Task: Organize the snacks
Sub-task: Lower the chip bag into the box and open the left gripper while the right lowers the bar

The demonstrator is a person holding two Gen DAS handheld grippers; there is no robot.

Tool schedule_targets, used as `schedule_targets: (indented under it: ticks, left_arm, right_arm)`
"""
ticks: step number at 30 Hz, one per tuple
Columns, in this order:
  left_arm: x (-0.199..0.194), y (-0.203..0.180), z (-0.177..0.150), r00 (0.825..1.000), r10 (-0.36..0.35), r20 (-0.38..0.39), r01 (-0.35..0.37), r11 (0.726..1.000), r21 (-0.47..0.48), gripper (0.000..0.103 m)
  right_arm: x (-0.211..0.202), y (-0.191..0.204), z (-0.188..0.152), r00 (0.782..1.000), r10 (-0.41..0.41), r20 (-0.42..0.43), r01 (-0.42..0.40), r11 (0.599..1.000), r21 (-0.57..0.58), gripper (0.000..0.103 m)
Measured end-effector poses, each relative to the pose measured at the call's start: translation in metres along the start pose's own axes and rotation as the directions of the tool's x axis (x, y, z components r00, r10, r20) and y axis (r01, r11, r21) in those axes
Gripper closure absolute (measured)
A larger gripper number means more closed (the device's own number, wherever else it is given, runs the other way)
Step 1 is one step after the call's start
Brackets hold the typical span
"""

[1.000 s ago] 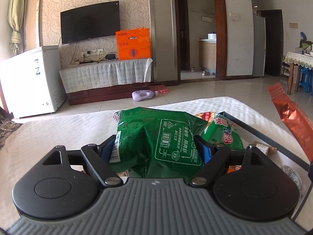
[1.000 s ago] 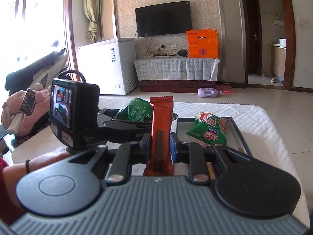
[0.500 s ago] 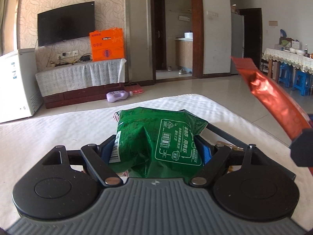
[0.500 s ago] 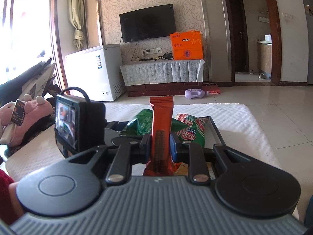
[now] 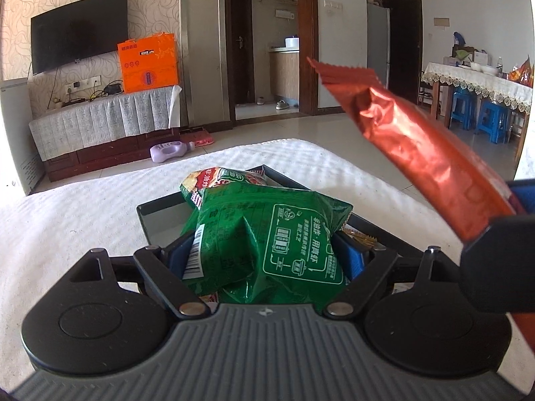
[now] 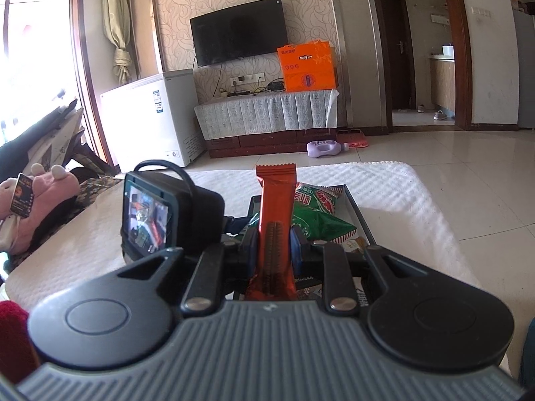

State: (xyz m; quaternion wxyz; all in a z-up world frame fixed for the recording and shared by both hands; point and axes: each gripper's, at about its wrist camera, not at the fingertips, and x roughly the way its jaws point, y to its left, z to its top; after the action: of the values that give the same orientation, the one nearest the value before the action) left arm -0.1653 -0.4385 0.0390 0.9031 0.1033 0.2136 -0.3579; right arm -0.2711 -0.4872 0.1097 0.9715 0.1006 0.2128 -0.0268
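My left gripper (image 5: 265, 255) carries a green snack bag (image 5: 267, 240) between its blue pads, just above the near end of a black tray (image 5: 157, 214). Its jaws are opening, and the pads still touch the bag. A second green and red bag (image 5: 220, 180) lies deeper in the tray. My right gripper (image 6: 274, 244) is shut on an upright orange-red snack bar (image 6: 276, 207). In the left wrist view, that bar (image 5: 418, 157) slants across the right side. From the right wrist, the tray (image 6: 354, 207) lies just ahead, with the left gripper's camera (image 6: 164, 214) to its left.
The tray sits on a table with a white textured cloth (image 5: 67, 207), whose far edge drops to a tiled floor. Small gold wrappers (image 5: 361, 237) lie in the tray. A sleeve (image 6: 13, 334) shows at the lower left. A plush toy (image 6: 40, 193) sits left.
My left gripper has swung right and down with the green bag, so the tray now lies under it. The orange-red bar in my right gripper has come nearer to the left gripper.
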Motion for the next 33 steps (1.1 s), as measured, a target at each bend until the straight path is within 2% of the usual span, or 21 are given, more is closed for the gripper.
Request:
schedule_targets:
  ticks: [8,20,33]
  left_arm:
    - [-0.003,0.003,-0.002,1.000,-0.018,-0.013,0.018,1.000,0.006,0.008]
    - [-0.017,0.018,-0.004,0.997,-0.082,-0.017,0.081,0.997,-0.003,0.001]
    - [-0.032,0.011,-0.009,0.995,-0.102,-0.020,0.103,0.993,0.061,0.000]
  right_arm:
    - [0.003,0.001,0.000,1.000,0.004,-0.010,-0.004,1.000,0.011,0.079]
    - [0.007,-0.003,-0.001,1.000,0.019,-0.001,-0.019,1.000,0.019,0.079]
    - [0.012,-0.009,-0.004,1.000,0.010,-0.023,-0.009,0.999,0.045,0.079]
